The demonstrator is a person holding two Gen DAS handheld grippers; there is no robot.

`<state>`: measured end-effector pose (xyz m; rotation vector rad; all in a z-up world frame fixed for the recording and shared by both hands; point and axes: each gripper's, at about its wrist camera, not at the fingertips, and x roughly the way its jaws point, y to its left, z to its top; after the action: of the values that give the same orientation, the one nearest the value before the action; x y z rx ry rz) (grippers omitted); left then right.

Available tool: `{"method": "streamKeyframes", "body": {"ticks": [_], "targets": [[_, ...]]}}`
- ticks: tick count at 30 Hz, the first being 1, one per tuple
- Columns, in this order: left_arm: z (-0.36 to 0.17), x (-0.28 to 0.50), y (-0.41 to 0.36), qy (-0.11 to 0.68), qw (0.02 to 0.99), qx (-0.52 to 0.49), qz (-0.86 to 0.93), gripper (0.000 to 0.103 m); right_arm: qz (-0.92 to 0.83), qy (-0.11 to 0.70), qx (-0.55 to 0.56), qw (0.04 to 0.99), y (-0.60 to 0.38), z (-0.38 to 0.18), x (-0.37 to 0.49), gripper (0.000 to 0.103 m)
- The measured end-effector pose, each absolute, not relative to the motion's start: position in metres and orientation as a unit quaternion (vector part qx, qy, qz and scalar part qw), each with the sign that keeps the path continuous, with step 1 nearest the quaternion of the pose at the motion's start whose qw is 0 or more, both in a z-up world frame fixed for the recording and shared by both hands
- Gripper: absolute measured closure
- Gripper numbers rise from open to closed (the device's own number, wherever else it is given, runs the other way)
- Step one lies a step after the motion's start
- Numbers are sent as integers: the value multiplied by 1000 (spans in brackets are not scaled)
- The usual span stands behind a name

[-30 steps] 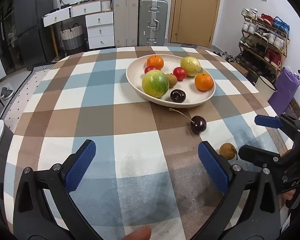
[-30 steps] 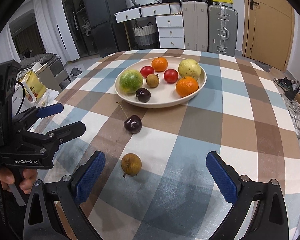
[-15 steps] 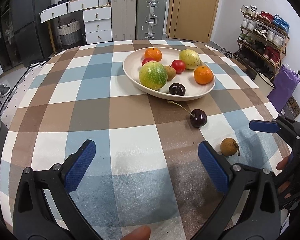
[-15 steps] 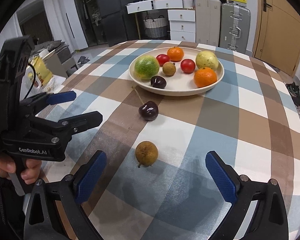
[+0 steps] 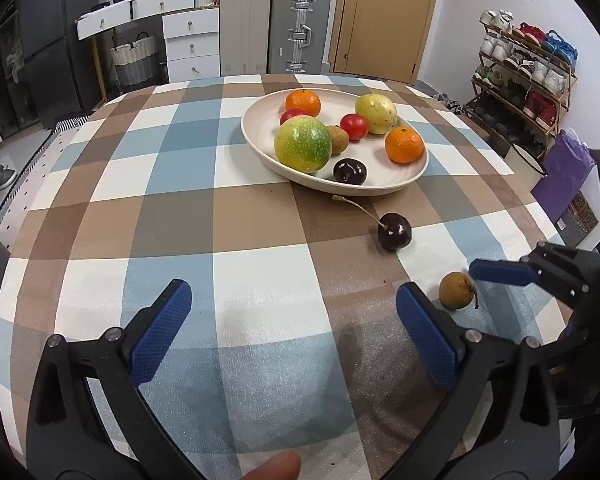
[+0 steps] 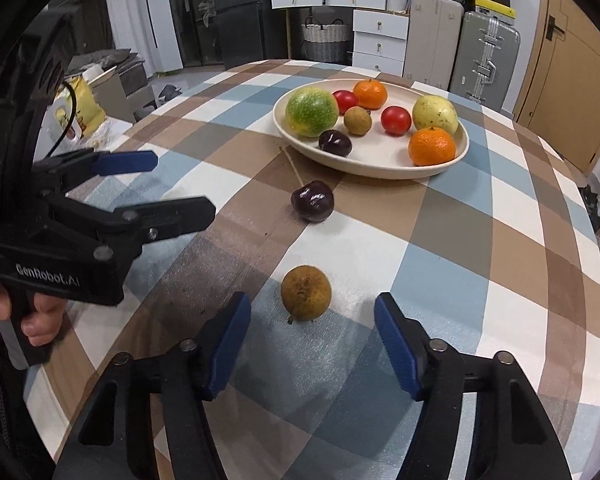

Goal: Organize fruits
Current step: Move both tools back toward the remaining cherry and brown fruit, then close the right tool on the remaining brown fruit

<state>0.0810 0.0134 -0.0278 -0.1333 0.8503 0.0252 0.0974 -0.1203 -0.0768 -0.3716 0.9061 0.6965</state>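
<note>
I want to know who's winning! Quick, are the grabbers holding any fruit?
Left gripper: open, holding nothing.
Right gripper: open, empty, fingers either side of the brown fruit.

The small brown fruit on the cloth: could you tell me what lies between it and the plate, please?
In the right wrist view, a dark cherry with its stem lies between the small brown fruit and the plate; otherwise only checked tablecloth.

Just ahead of the right gripper (image 6: 312, 336) lies a matt, rough-skinned brown longan (image 6: 306, 293). Farther ahead, the glossy dark cherry (image 6: 313, 201) shines on the woven checked cloth (image 6: 480, 240). Its blue finger pads (image 6: 230, 346) look finely textured.
</note>
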Motion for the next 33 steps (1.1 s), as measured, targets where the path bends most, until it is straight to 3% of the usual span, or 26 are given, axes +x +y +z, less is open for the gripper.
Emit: {"method": "streamKeyframes", "body": {"ticks": [12,28,33], "targets": [[-30,83,21,416,906,-82,12,1,323,409,-187,833,-123,-76,90,78],[-22,78,24,404,911,-81,22,1,320,396,-185,841,-127,-72,83,82],[-20,78,20,400,913,-79,24,1,324,383,-162,850,-133,-61,90,90]]}}
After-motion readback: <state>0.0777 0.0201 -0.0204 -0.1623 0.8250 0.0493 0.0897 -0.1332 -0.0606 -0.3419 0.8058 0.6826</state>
